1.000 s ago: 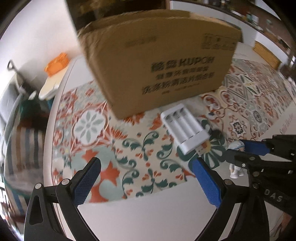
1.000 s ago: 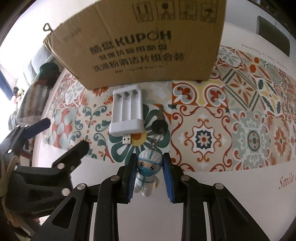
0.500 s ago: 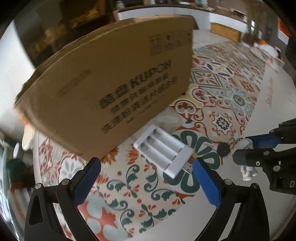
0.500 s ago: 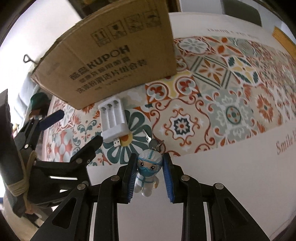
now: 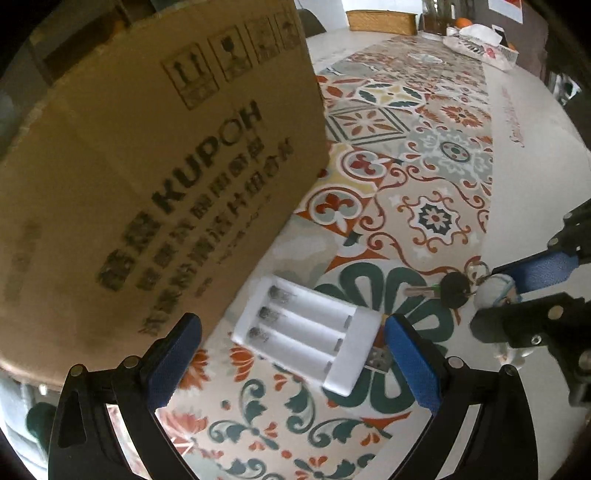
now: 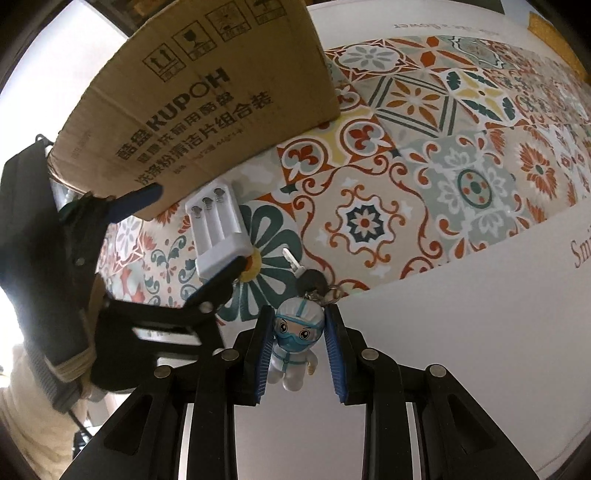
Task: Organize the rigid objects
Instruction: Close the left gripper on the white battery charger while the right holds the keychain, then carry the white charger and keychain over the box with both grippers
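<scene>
A white three-slot battery charger [image 5: 308,334] [image 6: 218,230] lies on the patterned tablecloth [image 5: 424,155] just in front of a brown cardboard box [image 5: 147,177] [image 6: 207,96]. My left gripper [image 5: 291,360] stands open, its blue pads on either side of the charger and apart from it. My right gripper [image 6: 298,343] is shut on a small figure keychain [image 6: 295,345] in a white suit and blue mask. Its ring and a black-headed key [image 6: 308,278] [image 5: 448,293] trail onto the cloth. In the left wrist view the right gripper [image 5: 517,295] sits at the right edge.
The cardboard box stands tall and close behind the charger, blocking the far left. Patterned cloth stretches away to the right, with a plain white border [image 6: 480,332] near me. A white bag [image 5: 476,44] and a wicker basket [image 5: 384,22] sit far off.
The left gripper has rolled and moved closer and lower over the charger, which now lies between its fingers. The right gripper has rolled a little and still holds the figure keychain.
</scene>
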The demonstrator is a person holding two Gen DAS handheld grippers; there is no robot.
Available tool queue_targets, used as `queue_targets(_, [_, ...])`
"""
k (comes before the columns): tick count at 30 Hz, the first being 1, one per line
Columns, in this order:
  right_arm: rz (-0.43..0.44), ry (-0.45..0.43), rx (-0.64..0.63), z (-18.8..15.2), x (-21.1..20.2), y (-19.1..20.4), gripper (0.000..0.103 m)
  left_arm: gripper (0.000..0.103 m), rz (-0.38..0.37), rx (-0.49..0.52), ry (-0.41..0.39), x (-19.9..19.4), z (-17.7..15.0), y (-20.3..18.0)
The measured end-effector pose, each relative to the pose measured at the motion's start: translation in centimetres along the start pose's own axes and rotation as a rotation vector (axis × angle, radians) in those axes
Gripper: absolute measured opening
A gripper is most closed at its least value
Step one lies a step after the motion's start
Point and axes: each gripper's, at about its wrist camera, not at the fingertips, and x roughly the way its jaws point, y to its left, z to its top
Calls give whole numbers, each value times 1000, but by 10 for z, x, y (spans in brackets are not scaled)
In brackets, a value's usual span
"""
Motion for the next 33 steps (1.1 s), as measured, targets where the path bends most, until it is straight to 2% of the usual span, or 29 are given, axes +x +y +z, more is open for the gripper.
queue_targets(6, [5, 5, 26, 5, 11, 2, 28, 96, -60, -3, -8, 7, 5, 1])
queue_targets(13, [5, 13, 50, 9, 19, -4, 28, 86, -161, -88, 2, 11, 3, 9])
queue_targets(17, [5, 12, 40, 9, 20, -7, 28, 85, -147, -115, -2, 9, -1, 8])
queue_targets(21, [2, 9, 32, 7, 20, -7, 28, 85, -128, -186, 4, 3, -5, 12])
queue_targets(33, [2, -78, -42, -6, -18, -2, 28, 83, -73, -373, -65, -40, -9, 11])
